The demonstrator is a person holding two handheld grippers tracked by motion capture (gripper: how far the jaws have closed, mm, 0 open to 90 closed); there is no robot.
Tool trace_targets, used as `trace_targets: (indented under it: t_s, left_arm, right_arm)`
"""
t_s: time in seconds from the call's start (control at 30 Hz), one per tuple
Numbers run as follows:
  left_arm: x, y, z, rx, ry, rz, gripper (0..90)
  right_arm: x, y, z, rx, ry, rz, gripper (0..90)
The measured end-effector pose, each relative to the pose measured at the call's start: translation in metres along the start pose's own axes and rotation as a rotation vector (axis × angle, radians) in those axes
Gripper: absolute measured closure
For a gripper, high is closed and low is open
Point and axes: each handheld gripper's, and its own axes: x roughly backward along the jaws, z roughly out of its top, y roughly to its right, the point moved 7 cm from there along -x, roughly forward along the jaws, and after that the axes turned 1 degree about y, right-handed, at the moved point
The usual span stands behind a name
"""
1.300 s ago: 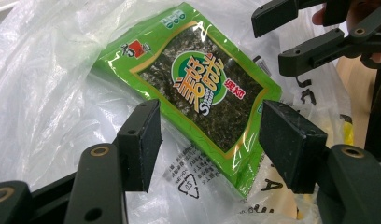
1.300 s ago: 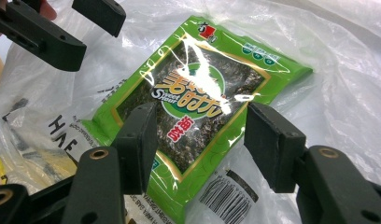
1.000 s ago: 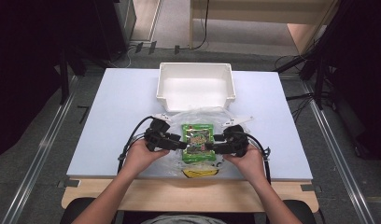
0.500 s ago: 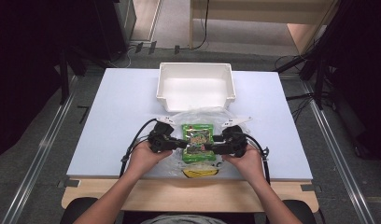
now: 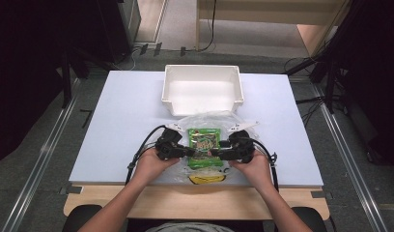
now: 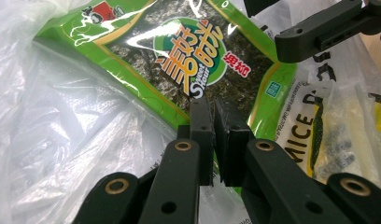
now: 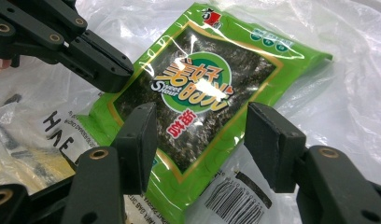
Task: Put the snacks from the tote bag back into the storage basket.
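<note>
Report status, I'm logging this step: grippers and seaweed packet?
Left gripper shut beside seaweed packet. Right gripper open, fingers straddling it. Clear bag bunched around it.

1 white bin (image 5: 203, 88) on the pale table (image 5: 122, 125), just behind the work

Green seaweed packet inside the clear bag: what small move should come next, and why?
Probably close the right gripper on the green seaweed packet: its jaws stand open astride the packet's near end. The left gripper has just been closing and looks pinched shut at the packet's edge inside the clear plastic bag.
</note>
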Motion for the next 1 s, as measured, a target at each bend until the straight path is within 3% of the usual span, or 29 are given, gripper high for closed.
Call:
trace_targets:
  t_s: [0.4, 0.63, 1.0]
  left_arm:
    - [0.001, -0.005, -0.003, 0.008, -0.010, -0.001, 88.4]
    - [0.001, -0.007, -0.004, 0.036, -0.005, -0.011, 89.3]
    - [0.000, -0.012, -0.006, 0.058, -0.008, -0.028, 90.0]
  right_arm:
    - [0.002, -0.001, 0.002, -0.006, 0.011, -0.003, 45.4]
    - [0.001, -0.007, 0.005, 0.003, 0.022, 0.006, 43.8]
    - [-0.007, -0.011, 0.016, -0.034, 0.021, 0.031, 36.4]
